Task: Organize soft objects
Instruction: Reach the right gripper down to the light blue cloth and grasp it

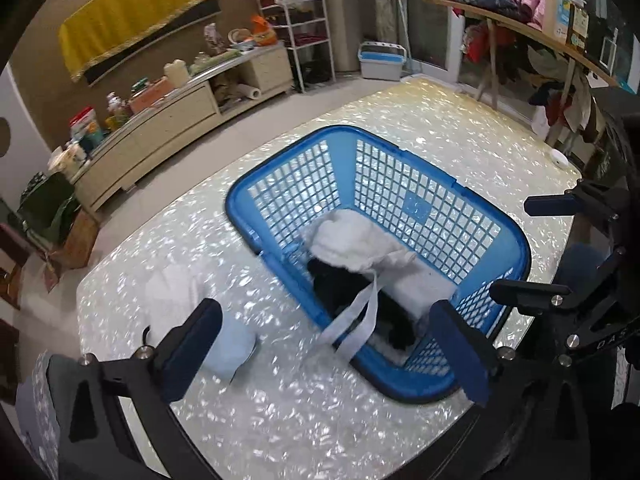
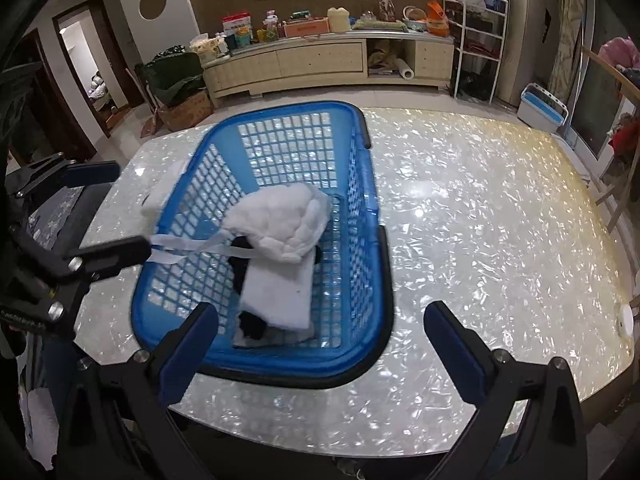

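A blue plastic basket (image 1: 400, 184) (image 2: 360, 200) stands on the pearly table. Inside lie a white quilted bag (image 1: 352, 248) (image 2: 280, 224), a folded white cloth (image 2: 280, 292) and a black soft item (image 1: 344, 292) (image 2: 252, 324). The bag's pale straps (image 1: 360, 320) (image 2: 188, 246) hang out over the basket's rim. A pale soft item (image 1: 228, 344) lies on the table beside the basket, between my left gripper's fingers. My left gripper (image 1: 324, 356) is open and empty above the basket's near-left corner. My right gripper (image 2: 324, 352) is open and empty at the basket's near rim.
A small white round object (image 2: 626, 320) (image 1: 558, 159) lies near the table's right edge. Beyond the table are a cream cabinet (image 2: 320, 60) with clutter, a white rack (image 2: 480, 40) and a clothes-laden shelf (image 1: 520, 20).
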Demonstrator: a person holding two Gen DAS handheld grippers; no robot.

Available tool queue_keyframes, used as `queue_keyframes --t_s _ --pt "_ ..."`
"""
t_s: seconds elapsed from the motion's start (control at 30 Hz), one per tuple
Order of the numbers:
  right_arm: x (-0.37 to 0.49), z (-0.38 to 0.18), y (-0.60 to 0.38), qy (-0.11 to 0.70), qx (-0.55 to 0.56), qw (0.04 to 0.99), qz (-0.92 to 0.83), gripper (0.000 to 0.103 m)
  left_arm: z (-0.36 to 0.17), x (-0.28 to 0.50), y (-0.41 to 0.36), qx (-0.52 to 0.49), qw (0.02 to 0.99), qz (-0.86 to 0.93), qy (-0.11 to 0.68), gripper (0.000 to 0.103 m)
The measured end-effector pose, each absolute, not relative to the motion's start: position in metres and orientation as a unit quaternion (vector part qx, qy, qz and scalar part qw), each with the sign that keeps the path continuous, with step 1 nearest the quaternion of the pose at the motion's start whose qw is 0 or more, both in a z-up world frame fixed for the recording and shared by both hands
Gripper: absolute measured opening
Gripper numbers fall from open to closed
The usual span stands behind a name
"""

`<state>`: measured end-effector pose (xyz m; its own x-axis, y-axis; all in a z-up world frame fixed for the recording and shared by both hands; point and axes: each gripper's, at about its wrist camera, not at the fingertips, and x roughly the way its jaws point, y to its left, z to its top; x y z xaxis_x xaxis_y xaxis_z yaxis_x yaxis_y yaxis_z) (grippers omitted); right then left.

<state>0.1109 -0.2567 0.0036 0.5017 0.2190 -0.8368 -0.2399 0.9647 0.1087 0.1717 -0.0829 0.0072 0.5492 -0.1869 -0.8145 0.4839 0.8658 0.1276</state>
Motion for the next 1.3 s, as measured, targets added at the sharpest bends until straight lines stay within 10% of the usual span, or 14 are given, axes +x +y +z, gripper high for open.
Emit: queue_keyframes --t_s 1.3 --pt "0.141 -0.02 -0.063 0.461 -0.141 0.837 0.26 0.103 -0.009 0.097 0.133 0.024 0.877 -0.057 0.477 0.103"
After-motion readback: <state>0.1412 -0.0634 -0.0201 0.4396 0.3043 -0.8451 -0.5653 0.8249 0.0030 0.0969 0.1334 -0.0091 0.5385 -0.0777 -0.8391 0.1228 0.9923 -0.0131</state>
